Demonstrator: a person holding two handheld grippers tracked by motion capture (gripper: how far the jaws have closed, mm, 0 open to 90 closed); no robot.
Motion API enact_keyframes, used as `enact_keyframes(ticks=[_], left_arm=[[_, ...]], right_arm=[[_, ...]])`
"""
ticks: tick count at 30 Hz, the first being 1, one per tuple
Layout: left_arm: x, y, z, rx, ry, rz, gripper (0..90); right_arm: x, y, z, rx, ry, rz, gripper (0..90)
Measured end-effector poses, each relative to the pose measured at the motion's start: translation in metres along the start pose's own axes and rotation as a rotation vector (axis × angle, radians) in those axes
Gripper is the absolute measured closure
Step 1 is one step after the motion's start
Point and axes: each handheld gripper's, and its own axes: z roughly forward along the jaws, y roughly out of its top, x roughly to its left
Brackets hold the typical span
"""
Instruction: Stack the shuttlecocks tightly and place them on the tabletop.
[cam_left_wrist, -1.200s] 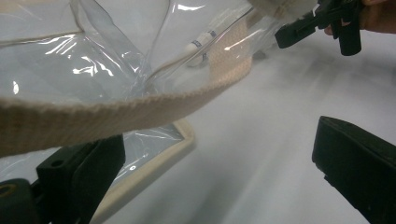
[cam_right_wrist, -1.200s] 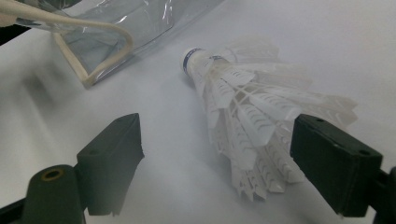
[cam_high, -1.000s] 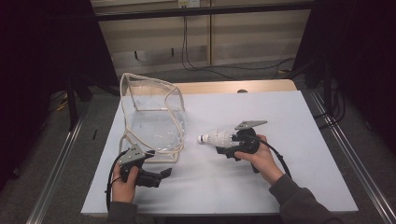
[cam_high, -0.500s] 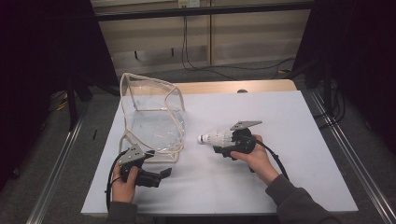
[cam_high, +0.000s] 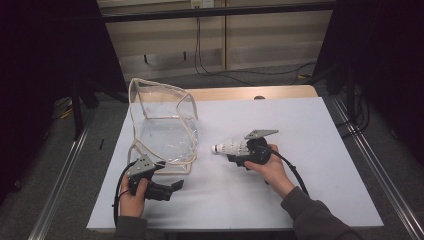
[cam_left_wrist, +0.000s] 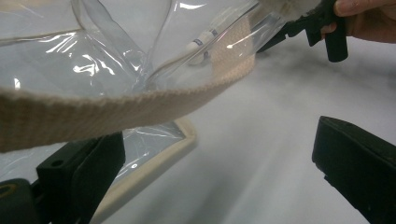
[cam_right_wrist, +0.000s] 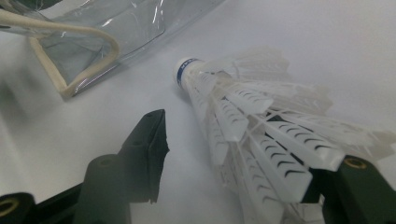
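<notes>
Right tongs (cam_high: 236, 150) just been closing round shuttlecock (cam_high: 229, 147) feather skirt, lying on desk (cam_high: 310, 130) just beside clear bag (cam_high: 162, 125). Not clamping yet tbh. Super light, feathers crushing easily, so pinching gently near cork. Left tongs (cam_high: 176, 185) gaping apart, holding nothing.

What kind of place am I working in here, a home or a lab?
Most likely a lab or recording workspace, not a home: a bare white table on a wooden bench, metal rails along the grey floor, dark curtains at both sides, and cables trailing down the back wall.
</notes>
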Motion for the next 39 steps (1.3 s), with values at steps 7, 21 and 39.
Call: enact_keyframes(ticks=[7,21,39], left_arm=[[0.0001,-0.0002,0.0000,0.001,0.000,-0.001,2.8],[0.0003,-0.0003,-0.0003,0.000,0.001,-0.001,2.8],[0.0003,-0.0013,-0.0019,-0.002,0.004,-0.004,2.8]], right_arm=[[0.0004,0.0001,0.0019,0.003,-0.005,-0.009,48.3],[0.0032,0.0010,0.0059,-0.001,-0.025,-0.018,54.2],[-0.0006,0.0016,0.0040,0.000,-0.047,-0.020,83.0]])
